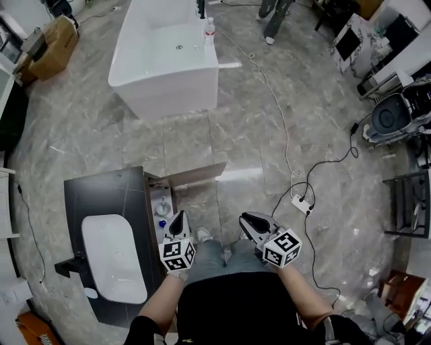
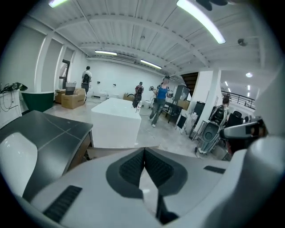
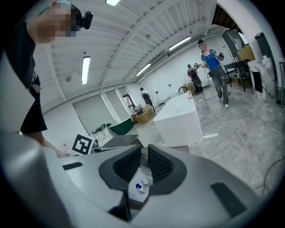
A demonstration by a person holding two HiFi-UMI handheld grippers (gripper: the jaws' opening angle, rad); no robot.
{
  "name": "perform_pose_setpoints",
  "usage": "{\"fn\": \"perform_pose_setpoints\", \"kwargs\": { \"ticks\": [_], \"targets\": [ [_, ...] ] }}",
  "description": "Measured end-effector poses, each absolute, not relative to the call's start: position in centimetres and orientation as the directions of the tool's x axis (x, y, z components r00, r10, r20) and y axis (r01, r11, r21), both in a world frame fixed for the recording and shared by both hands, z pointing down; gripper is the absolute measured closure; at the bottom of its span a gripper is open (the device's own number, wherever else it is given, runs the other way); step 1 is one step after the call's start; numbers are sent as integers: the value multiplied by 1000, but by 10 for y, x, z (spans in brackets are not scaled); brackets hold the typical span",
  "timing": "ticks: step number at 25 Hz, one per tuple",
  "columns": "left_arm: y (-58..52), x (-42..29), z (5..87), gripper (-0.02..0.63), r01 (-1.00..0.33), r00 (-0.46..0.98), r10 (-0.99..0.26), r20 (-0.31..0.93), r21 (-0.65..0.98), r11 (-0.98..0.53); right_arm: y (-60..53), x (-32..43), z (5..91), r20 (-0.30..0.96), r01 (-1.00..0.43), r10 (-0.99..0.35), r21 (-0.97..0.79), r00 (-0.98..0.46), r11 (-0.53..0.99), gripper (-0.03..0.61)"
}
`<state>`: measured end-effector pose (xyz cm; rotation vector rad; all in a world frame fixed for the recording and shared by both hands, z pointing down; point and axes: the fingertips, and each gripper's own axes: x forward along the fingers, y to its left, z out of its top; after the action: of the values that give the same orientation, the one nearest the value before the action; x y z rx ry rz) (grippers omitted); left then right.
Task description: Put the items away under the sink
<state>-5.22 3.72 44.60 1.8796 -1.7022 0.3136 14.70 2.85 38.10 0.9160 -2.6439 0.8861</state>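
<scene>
I stand beside a dark vanity (image 1: 101,195) with a white basin (image 1: 111,256). Its cabinet door (image 1: 195,175) hangs open toward the floor space. Inside the cabinet sit a blue-capped white bottle (image 1: 161,209) and other small white items. My left gripper (image 1: 179,217) hovers just right of that opening, its jaws pressed together with nothing in them (image 2: 144,150). My right gripper (image 1: 245,220) is held further right over the floor. Its jaws (image 3: 144,148) stand a narrow slit apart and hold nothing; the blue-capped bottle (image 3: 139,186) shows through the gap.
A big white freestanding tub (image 1: 165,54) stands ahead with a small bottle (image 1: 209,30) on its rim. A white cable and a power strip (image 1: 302,202) lie on the floor to the right. Cardboard box (image 1: 50,47) far left, equipment (image 1: 397,114) at right, a person (image 1: 273,17) beyond.
</scene>
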Motion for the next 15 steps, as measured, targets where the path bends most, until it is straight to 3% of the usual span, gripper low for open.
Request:
{"fn": "perform_pose_setpoints", "kwargs": {
  "ticks": [9,15],
  "targets": [
    [24,5,355,591,-913,356,-806,473,359,-193,14,171,306,285,-623,-557,-446,-780,643,514],
    [15,40,287,591,-841,478,-812,334,441,-314,11,191,260,241,-626,-586,-432,-774,649,514]
  ]
}}
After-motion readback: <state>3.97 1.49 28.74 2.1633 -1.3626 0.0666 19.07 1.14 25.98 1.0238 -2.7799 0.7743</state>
